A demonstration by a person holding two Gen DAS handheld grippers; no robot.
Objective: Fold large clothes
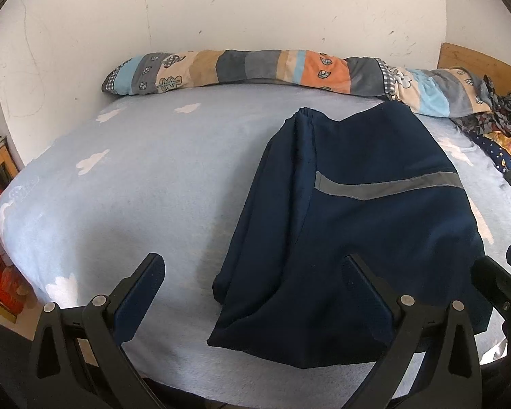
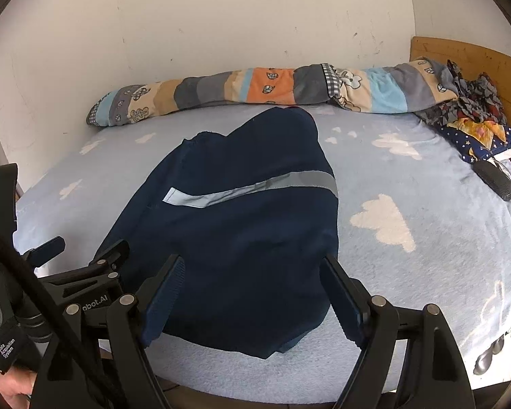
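Dark navy work jacket (image 1: 364,225), crossed by a grey reflective stripe (image 1: 385,187), lying partly folded on the cloud-print bed sheet (image 1: 136,187), near edge close to the front of the bed, far end short of the rolled patchwork blanket (image 1: 242,68) along the wall. One sleeve, elastic cuff at the far end, laid lengthwise down the jacket's left side.

Likely soft and limp, thick enough to carry some weight; apt to sag and slide out of shape if lifted by one point only. Not fragile, not slippery against the fleecy sheet. Best taken at the two near corners of the hem, or at the outer folded edges, one hold per side, so the panel lifts flat and the sleeve stays tucked.

Left gripper (image 1: 255,279) low over the front of the bed, angled downward, jaws released and spread wide, nothing between them; right-hand pad over the jacket's near left part, left-hand pad over bare sheet. Right gripper (image 2: 252,289) likewise tilted down over the jacket's near hem, jaws released, cloth below them but not pinched. Both close together, side by side. Part of a hand (image 2: 6,388) on the left gripper's handle in the right wrist view
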